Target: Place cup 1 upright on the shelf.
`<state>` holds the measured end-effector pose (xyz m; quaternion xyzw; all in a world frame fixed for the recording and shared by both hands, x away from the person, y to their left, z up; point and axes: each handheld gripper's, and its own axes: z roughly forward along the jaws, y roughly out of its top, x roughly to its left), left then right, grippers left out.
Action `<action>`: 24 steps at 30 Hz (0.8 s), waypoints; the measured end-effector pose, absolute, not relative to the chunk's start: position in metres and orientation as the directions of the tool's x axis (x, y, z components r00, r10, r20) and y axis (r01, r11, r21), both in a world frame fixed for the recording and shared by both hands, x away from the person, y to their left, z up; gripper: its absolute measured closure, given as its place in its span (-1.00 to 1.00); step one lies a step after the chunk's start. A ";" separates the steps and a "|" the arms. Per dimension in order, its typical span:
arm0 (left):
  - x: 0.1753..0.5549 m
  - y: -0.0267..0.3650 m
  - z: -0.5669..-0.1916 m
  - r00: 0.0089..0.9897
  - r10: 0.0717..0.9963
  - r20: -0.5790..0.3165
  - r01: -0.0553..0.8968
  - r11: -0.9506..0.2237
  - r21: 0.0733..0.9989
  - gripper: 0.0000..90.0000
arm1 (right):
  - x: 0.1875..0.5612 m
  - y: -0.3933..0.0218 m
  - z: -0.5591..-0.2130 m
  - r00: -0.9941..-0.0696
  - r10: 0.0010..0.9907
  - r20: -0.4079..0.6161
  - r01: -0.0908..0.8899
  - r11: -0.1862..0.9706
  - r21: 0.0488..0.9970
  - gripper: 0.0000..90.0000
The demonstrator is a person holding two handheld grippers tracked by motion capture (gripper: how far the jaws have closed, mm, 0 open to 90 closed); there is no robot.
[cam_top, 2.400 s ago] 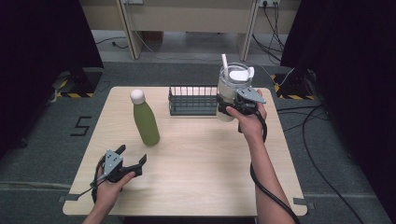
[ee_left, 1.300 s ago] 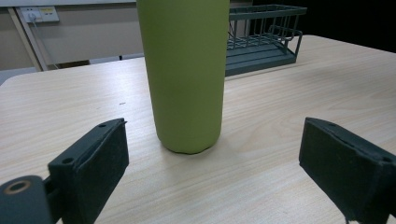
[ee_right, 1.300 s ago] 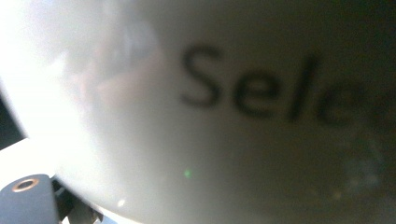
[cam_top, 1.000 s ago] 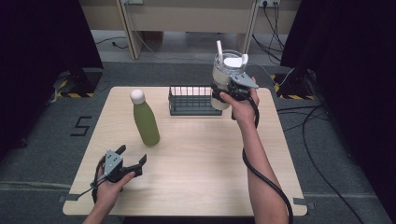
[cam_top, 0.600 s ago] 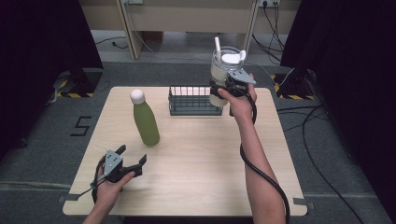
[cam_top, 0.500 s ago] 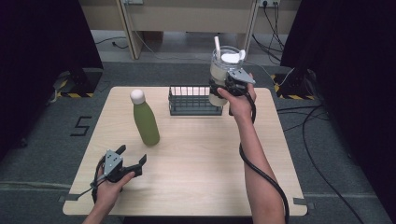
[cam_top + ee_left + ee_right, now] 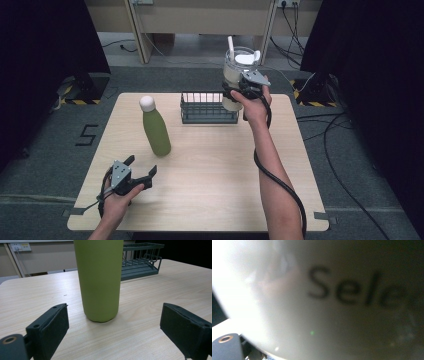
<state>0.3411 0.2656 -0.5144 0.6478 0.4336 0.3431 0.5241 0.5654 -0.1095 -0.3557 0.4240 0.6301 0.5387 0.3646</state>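
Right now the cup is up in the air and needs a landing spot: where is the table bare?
Bare wood spans the middle and right, between the green bottle, the wire rack and the right forearm. The rack's far edge is crowded, where the right gripper holds the cup.

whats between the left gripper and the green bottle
Nothing: bare tabletop. In the left gripper view the green bottle stands just beyond the open left gripper, untouched; the high view shows the same gap between the two.
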 end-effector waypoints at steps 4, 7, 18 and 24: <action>0.341 0.266 -0.514 0.388 0.922 -0.011 0.203 -0.074 0.976 -0.83 | 0.569 -0.109 -0.354 -0.370 0.929 0.001 0.142 0.055 0.988 -0.77; 0.341 0.266 -0.514 0.387 0.922 -0.010 0.202 -0.075 0.976 -0.83 | 0.572 -0.109 -0.353 -0.368 0.930 0.000 0.141 0.056 0.988 -0.77; 0.341 0.266 -0.514 0.389 0.921 -0.010 0.201 -0.075 0.977 -0.83 | 0.580 -0.105 -0.352 -0.367 0.930 -0.005 0.134 0.058 0.989 -0.77; 0.341 0.266 -0.515 0.389 0.921 -0.010 0.201 -0.074 0.977 -0.83 | 0.587 -0.103 -0.353 -0.355 0.935 -0.004 0.132 0.054 0.990 -0.77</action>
